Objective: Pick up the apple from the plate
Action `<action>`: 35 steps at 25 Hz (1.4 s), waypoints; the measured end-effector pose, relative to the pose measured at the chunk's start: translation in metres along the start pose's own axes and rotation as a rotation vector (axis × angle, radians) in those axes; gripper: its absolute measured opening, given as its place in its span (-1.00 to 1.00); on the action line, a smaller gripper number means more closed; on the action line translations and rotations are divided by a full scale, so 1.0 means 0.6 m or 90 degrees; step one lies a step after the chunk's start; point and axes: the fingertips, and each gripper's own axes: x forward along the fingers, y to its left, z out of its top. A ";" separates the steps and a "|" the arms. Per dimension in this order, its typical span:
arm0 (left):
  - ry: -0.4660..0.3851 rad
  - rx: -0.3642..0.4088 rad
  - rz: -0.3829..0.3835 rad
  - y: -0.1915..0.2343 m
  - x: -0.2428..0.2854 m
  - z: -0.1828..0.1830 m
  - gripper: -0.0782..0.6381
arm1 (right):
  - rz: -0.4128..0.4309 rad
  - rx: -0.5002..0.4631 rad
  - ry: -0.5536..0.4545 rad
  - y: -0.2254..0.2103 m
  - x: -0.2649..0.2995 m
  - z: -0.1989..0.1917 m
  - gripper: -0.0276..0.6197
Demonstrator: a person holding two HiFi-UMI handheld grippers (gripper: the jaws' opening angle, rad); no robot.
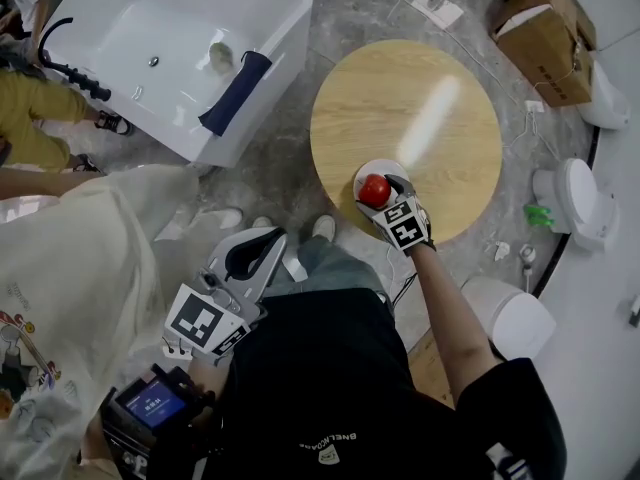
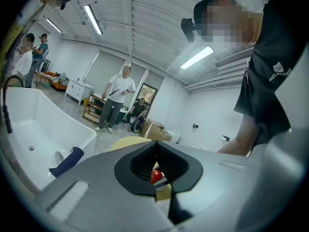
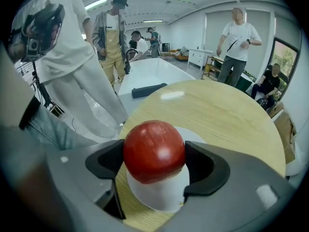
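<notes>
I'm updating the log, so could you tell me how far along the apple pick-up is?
Done: the right gripper grips the round red apple. In hand: lifting it; I cannot tell whether it has left the small white plate. Remaining: raising it clear.

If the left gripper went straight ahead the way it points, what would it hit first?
Probably the apple gripped by the right gripper above the plate, though depth is unclear.
</notes>
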 end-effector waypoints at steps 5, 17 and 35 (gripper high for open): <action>0.001 0.011 -0.013 -0.010 0.008 0.009 -0.73 | -0.014 0.024 -0.025 -0.018 -0.025 0.011 0.31; 0.016 0.045 -0.074 -0.051 0.052 0.048 -0.73 | -0.058 0.094 -0.153 -0.067 -0.161 0.104 0.31; 0.052 0.086 -0.274 -0.034 0.143 0.092 -0.73 | -0.177 0.263 -0.427 -0.064 -0.380 0.245 0.31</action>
